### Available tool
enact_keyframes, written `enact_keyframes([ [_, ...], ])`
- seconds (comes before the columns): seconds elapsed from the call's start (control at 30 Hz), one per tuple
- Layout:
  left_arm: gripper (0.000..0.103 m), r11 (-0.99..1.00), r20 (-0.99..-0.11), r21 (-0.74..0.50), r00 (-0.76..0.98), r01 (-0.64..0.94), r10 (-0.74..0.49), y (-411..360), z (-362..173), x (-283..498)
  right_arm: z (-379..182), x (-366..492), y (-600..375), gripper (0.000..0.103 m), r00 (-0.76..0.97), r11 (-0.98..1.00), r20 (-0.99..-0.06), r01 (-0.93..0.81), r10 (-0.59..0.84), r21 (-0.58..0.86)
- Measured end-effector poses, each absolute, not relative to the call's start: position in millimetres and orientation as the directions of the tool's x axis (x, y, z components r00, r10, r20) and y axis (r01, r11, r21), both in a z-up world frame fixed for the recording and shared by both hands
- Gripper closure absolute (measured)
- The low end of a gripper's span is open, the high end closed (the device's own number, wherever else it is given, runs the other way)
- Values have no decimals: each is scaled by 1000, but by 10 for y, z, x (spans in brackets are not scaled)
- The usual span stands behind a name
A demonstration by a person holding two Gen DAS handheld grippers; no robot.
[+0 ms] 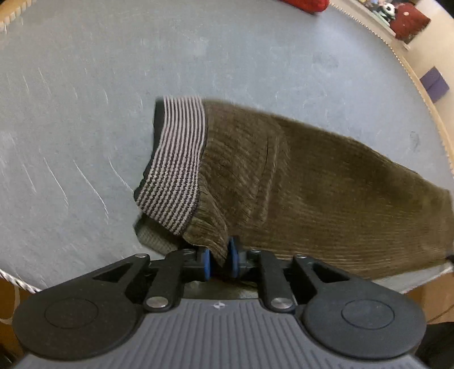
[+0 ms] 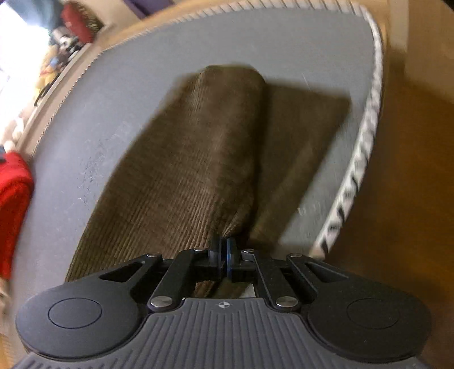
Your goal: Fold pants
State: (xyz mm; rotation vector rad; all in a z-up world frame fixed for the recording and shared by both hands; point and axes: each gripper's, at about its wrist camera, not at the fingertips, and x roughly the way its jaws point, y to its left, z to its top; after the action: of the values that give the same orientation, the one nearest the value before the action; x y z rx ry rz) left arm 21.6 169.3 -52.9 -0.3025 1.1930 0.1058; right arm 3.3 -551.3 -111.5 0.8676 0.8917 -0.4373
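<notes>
Mid-fold: left claw (image 1: 220, 257) pinches the waist corner of the pants (image 1: 312, 176), right claw (image 2: 223, 257) clenched on a leg's edge, both lifting cloth off the grey table (image 1: 113, 85); next, probably lay it across squarely.

A home: soft toys (image 2: 61, 42), red cushions (image 1: 411, 20).

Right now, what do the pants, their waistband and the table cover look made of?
Pants: brown corduroy, going by the fine raised ribs, matte. Waistband: striped ribbed knit, probably elastic. Table cover: grey matte mat, scuffed with pale scratches; exact material unclear.
</notes>
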Motion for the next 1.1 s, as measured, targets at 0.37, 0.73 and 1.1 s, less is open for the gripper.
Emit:
enact_keyframes([
  [0.37,79,956,-817,-41,560,-290,135,1311,-187,177,-1358,-23,-6023,84,686,281,-728,696,12,661],
  [0.73,63,877,-608,155,655,-456,448,981,123,152,-1280,-47,-5826,74,620,306,-785,746,8,592],
  [1.1,46,962,-864,-52,496,-270,93,870,-410,500,-1347,91,-5763,65,645,286,-761,718,69,634],
])
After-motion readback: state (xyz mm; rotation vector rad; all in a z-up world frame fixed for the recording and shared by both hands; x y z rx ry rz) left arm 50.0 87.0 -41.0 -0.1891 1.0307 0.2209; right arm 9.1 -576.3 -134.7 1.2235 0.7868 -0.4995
